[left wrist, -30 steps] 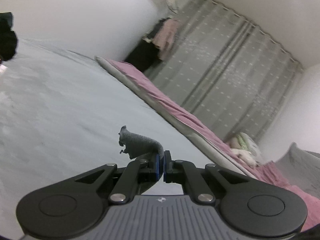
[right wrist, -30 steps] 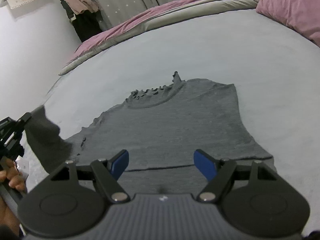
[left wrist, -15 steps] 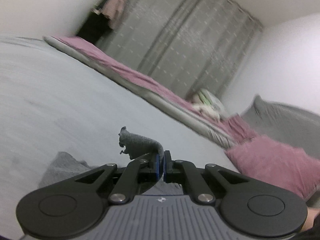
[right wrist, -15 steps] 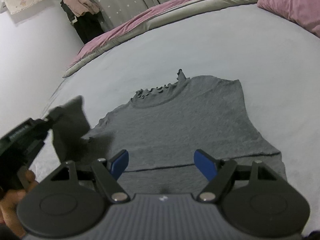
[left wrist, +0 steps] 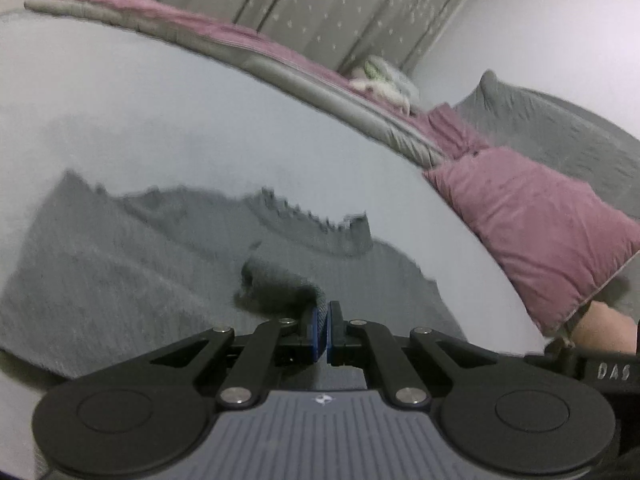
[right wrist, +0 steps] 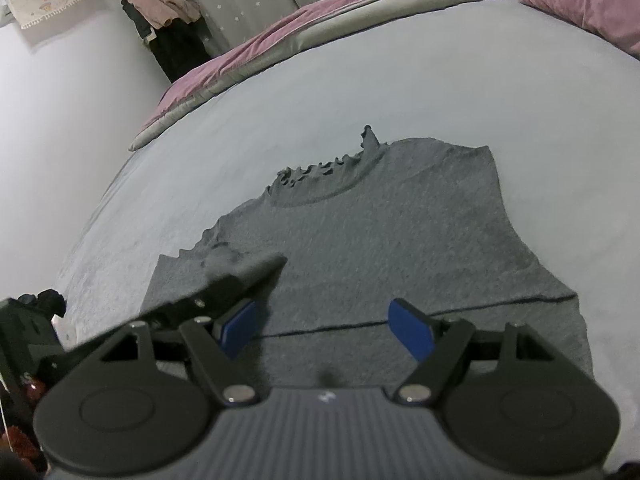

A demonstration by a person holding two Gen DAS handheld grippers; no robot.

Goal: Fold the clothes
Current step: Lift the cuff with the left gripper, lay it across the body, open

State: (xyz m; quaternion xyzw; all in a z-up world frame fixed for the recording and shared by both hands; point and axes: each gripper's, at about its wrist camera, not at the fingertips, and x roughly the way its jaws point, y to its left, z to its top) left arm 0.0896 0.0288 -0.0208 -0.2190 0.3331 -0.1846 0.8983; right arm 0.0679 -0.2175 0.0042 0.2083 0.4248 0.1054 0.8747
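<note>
A grey knit top with a ruffled neckline lies flat on the pale bed sheet. My left gripper is shut on the top's left sleeve, holding it over the body of the top. From the right wrist view that left gripper reaches in from the left with the sleeve folded inward. My right gripper hovers open above the top's hem, its blue pads wide apart with nothing between them.
A pink pillow lies at the bed's right side, with a grey headboard behind it. A rolled pink and grey duvet lines the far edge. Clothes hang by the grey curtain. A person's hand shows at right.
My left gripper has swung right and down, carrying the sleeve from off the bed's left side over the body of the top. The right gripper stayed open and nearly still.
</note>
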